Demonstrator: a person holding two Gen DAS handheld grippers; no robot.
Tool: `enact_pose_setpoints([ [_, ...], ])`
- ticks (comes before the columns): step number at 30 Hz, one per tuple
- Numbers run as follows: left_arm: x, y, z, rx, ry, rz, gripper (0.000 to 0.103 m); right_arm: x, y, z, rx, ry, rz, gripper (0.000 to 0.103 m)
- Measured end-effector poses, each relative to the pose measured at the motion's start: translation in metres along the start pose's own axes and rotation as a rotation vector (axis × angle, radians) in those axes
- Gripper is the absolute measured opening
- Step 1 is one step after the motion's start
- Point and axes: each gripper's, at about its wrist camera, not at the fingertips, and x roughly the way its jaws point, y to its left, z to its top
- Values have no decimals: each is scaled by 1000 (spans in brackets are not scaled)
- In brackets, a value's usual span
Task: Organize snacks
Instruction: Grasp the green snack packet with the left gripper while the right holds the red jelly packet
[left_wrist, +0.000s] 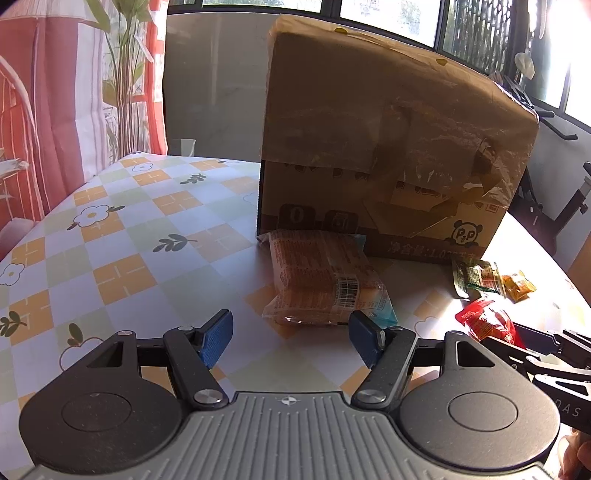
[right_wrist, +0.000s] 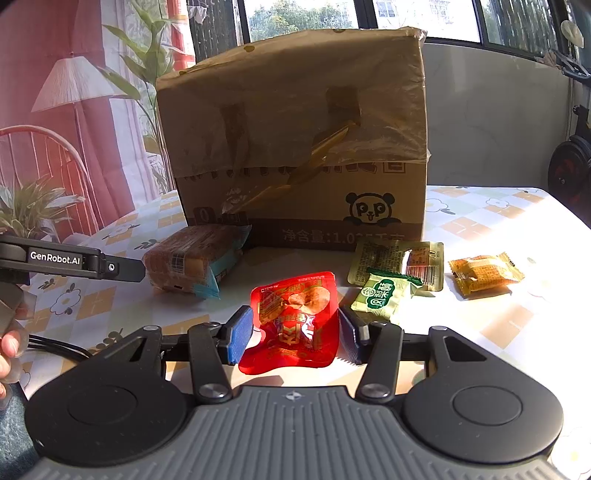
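Note:
A tall cardboard box (left_wrist: 388, 147) (right_wrist: 295, 147) stands on the table. A wrapped bread pack (left_wrist: 325, 280) (right_wrist: 195, 258) lies before it. My left gripper (left_wrist: 291, 339) is open, just short of the pack, its pads either side of the near end. A red snack pouch (right_wrist: 295, 321) (left_wrist: 487, 323) lies between the pads of my right gripper (right_wrist: 295, 336), which is open around it. To the right lie a flat olive packet (right_wrist: 399, 258), a green packet (right_wrist: 384, 295) (left_wrist: 476, 277) and an orange packet (right_wrist: 484, 273) (left_wrist: 519, 284).
The table has a checked floral cloth (left_wrist: 122, 236). A red chair (right_wrist: 44, 155) and plants (right_wrist: 33, 210) stand at the left, windows behind. An exercise bike (left_wrist: 561, 206) stands at the right. The left gripper's side (right_wrist: 74, 262) shows in the right wrist view.

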Motion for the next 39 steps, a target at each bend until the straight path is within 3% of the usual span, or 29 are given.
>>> enact_pose_setpoints([
  [11, 5, -6, 5, 13, 2, -4, 72, -14, -13, 9, 75, -58, -1, 53],
  [20, 14, -58, 24, 90, -39, -166, 71, -21, -64, 23, 139, -93, -114, 53],
  [23, 29, -88, 29, 130, -25, -227, 70, -22, -87, 24, 153, -101, -177, 53],
  [29, 62, -143, 23, 199, 36, -313, 70, -20, -118, 12, 224, -123, -192, 53],
  [39, 107, -184, 11, 223, 135, -327, 60, -26, -132, 7, 271, -140, -139, 53],
])
